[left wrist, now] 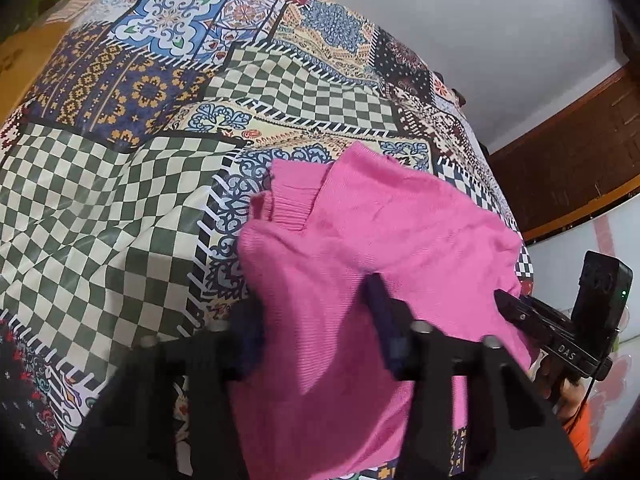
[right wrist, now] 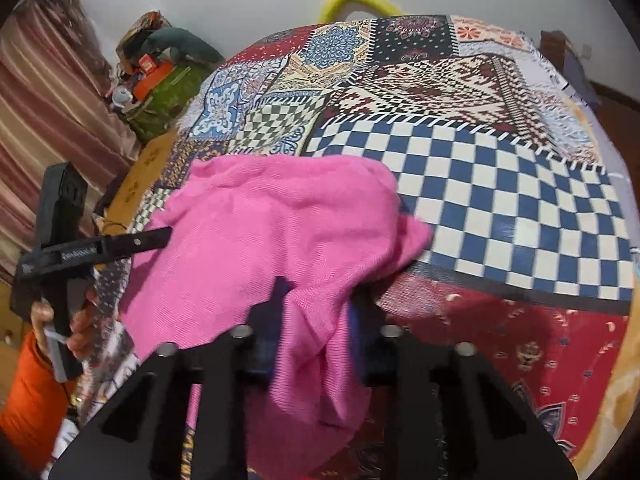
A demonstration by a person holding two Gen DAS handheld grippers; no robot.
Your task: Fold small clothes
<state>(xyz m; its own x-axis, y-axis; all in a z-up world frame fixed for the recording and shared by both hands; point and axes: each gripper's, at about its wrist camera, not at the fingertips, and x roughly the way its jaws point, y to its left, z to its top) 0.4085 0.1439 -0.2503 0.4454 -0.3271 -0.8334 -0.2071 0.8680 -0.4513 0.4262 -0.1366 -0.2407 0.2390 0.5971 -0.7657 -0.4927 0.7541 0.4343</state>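
Observation:
A small pink knit garment (left wrist: pixel 360 248) lies bunched on the patchwork bedspread (left wrist: pixel 132 184), with a ribbed cuff near its far left. My left gripper (left wrist: pixel 320 328) is shut on the near edge of the garment, with pink cloth between its fingers. The garment also shows in the right wrist view (right wrist: pixel 280 220). My right gripper (right wrist: pixel 316 320) is shut on a fold of its near edge. The right gripper appears at the right in the left wrist view (left wrist: pixel 516 308), and the left gripper at the left in the right wrist view (right wrist: pixel 160 236).
The bedspread (right wrist: pixel 500 200) covers the bed on all sides of the garment. A curtain (right wrist: pixel 48 100) and a cluttered pile (right wrist: pixel 160 76) stand at the far left. A wooden door (left wrist: pixel 572 160) and white wall are at the right. A yellow hoop (right wrist: pixel 356 0) is beyond the bed.

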